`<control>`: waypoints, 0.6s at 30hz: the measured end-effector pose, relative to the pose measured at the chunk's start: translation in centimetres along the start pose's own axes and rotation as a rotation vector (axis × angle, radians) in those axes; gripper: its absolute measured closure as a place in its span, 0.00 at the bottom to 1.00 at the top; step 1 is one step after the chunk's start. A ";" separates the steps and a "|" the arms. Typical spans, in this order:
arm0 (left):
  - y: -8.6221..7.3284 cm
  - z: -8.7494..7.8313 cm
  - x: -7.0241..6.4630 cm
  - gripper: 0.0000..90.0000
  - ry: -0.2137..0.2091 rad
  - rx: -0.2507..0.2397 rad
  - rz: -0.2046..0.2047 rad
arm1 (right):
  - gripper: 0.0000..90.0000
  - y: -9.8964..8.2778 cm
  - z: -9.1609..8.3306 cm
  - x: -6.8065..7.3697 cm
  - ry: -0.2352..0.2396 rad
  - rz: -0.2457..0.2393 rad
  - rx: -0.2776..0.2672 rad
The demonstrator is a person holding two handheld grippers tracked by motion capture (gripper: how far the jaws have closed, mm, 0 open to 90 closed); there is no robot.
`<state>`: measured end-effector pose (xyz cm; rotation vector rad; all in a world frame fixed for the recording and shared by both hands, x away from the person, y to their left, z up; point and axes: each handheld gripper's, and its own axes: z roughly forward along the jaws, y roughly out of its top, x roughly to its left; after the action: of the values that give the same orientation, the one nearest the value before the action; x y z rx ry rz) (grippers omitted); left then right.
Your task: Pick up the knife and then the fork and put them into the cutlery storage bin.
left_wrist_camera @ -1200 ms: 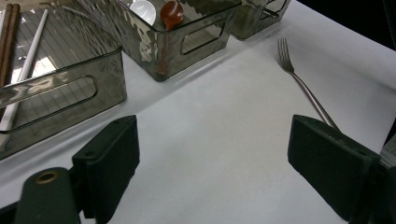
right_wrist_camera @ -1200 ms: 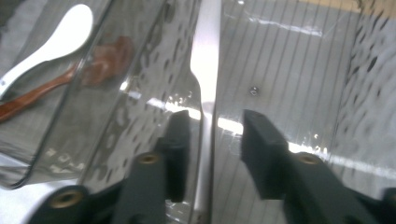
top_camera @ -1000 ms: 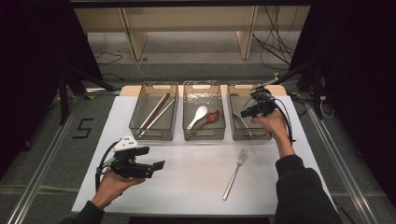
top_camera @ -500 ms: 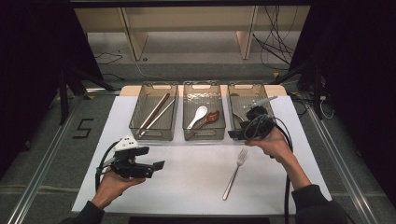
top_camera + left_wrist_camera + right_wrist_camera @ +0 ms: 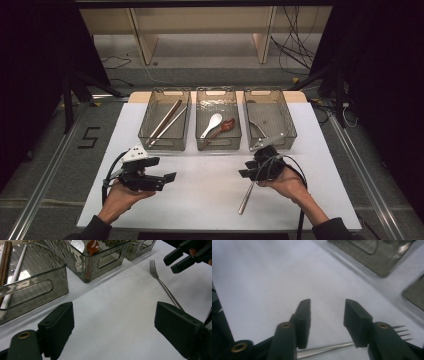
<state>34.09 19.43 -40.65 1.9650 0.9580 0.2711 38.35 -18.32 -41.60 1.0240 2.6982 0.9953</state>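
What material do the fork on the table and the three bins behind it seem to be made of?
The fork looks like polished metal, probably steel: silver, thin and shiny. The three bins look like smoky, see-through hard plastic: the utensils inside show through the walls, which carry bright glare and moulded handle slots. Neither material can be confirmed by look alone.

The fork (image 5: 163,285) looks like polished metal, smooth and shiny. The three bins (image 5: 165,145) are smoky see-through plastic, glossy, with ribbed floors. The table sheet (image 5: 200,200) is matt white. Both grippers' pads (image 5: 303,320) are matt black, rubbery-looking, while the chopsticks (image 5: 167,120) look wooden
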 end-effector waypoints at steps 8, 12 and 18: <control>0.0 0.0 0.0 0.17 0.000 0.000 -0.001 | 0.91 -0.7 0.6 1.1 0.032 -0.058 0.026; 0.0 0.0 0.0 0.17 -0.001 0.000 0.000 | 0.96 -1.2 1.3 1.6 0.051 -0.084 0.078; 0.0 0.1 -0.1 0.17 0.000 -0.002 0.000 | 1.00 -1.5 2.6 2.3 0.068 -0.128 0.137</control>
<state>34.08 19.34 -40.70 1.9632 0.9576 0.2717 36.52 -16.29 -44.24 0.8381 2.8801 0.8496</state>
